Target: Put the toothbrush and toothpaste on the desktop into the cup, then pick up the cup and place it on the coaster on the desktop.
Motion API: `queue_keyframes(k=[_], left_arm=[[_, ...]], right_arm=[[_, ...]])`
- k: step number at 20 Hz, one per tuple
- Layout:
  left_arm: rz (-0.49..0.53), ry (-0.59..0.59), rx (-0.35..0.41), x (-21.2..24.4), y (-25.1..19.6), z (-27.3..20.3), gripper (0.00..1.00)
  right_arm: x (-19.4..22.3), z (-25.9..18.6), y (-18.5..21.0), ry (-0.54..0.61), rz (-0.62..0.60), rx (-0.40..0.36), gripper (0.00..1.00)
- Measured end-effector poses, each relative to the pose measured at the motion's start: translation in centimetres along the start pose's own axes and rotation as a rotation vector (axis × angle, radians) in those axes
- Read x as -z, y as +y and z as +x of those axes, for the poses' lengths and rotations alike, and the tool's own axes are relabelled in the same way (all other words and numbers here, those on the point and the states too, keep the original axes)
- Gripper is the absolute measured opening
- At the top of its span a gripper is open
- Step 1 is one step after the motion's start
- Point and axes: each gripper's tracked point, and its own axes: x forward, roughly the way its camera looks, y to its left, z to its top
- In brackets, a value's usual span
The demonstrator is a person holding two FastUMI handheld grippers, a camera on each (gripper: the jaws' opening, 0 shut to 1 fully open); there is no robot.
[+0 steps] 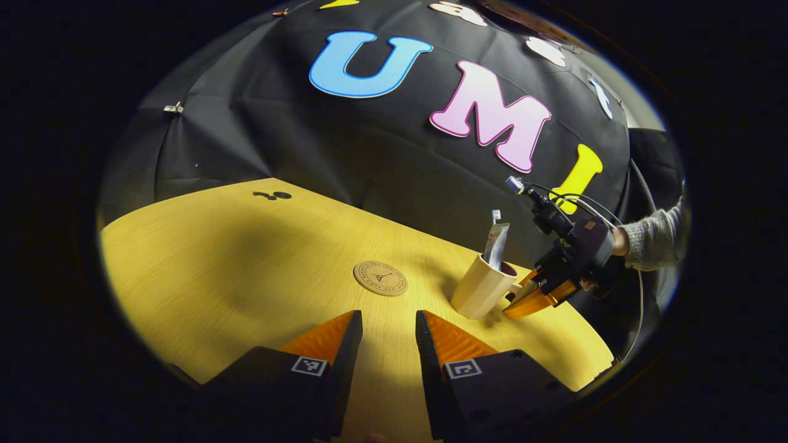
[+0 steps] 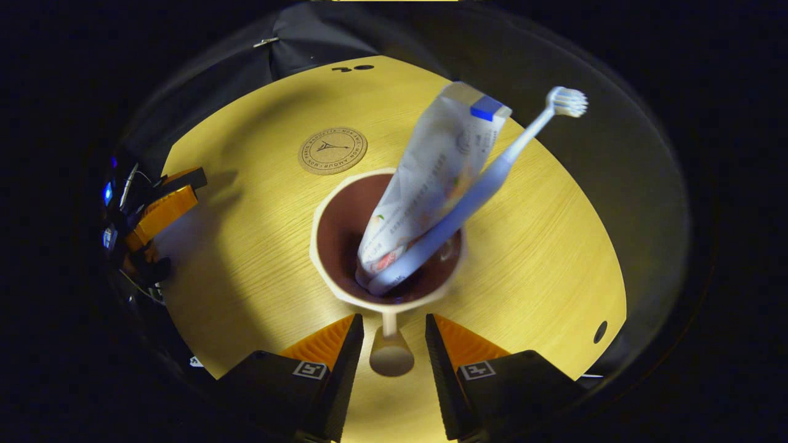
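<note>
Toothbrush and toothpaste sit in cup. Right gripper jaws released, straddling handle. Close squarely, lift level, set on coaster. Left gripper released.

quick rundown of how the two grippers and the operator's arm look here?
Left gripper: two wedge-shaped ribbed fingers on black blocks, each block carrying a square black-and-white marker. Right gripper has the same build; seen from the left gripper view, it has a dark body with black cables looping off the back. The hand holding it wears a grey knit sleeve.
</note>
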Motion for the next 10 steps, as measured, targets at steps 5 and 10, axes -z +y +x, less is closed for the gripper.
queue_keyframes(k=[5,10], left_arm=[[0.032,0.001,-0.01,-0.2,0.6,0.3,0.55],[0.025,0.009,-0.017,0.0,1.7,1.0,0.55]], right_arm=[[0.1,2.0,0.7,0.075,-0.021,-0.028,0.63],[0.5,2.5,0.3,0.114,-0.013,-0.029,0.48]])
